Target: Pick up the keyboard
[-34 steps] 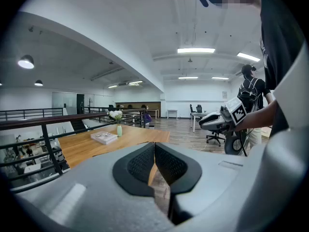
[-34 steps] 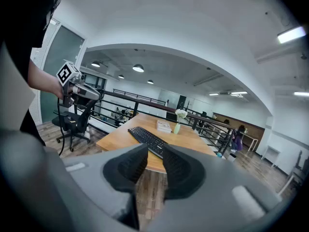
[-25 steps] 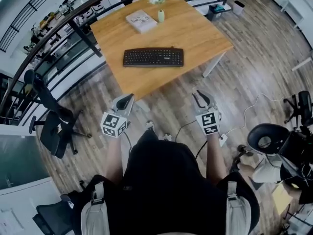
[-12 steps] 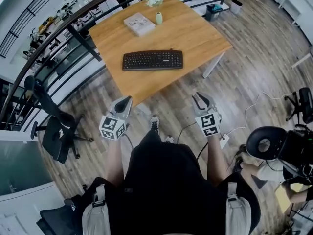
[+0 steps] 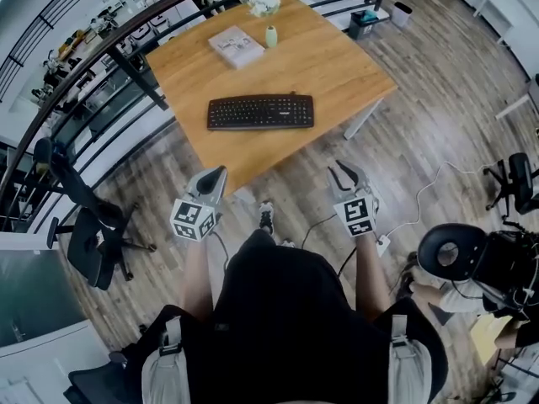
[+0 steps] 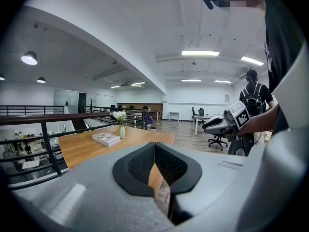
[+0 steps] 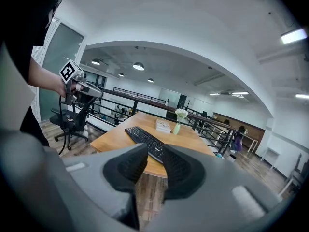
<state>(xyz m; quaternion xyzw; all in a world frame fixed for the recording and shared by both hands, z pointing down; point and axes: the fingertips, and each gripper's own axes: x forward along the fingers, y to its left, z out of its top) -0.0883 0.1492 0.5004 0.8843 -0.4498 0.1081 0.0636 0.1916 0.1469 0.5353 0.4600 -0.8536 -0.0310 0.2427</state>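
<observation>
Bare wood of the table (image 5: 337, 66) is left open around the keyboard (image 5: 261, 112) at 3, 6 and 9 o'clock. At its 12 o'clock, well apart, a book (image 5: 237, 46) and a small vase (image 5: 270, 36) are set. The table's 9 o'clock side is hemmed by a black railing (image 5: 139, 78). Open floor (image 5: 286, 179) is seen between the table's near edge and the tongs. Office chairs are placed at 8 o'clock (image 5: 88, 225) and 4 o'clock (image 5: 450, 255) of the table.
</observation>
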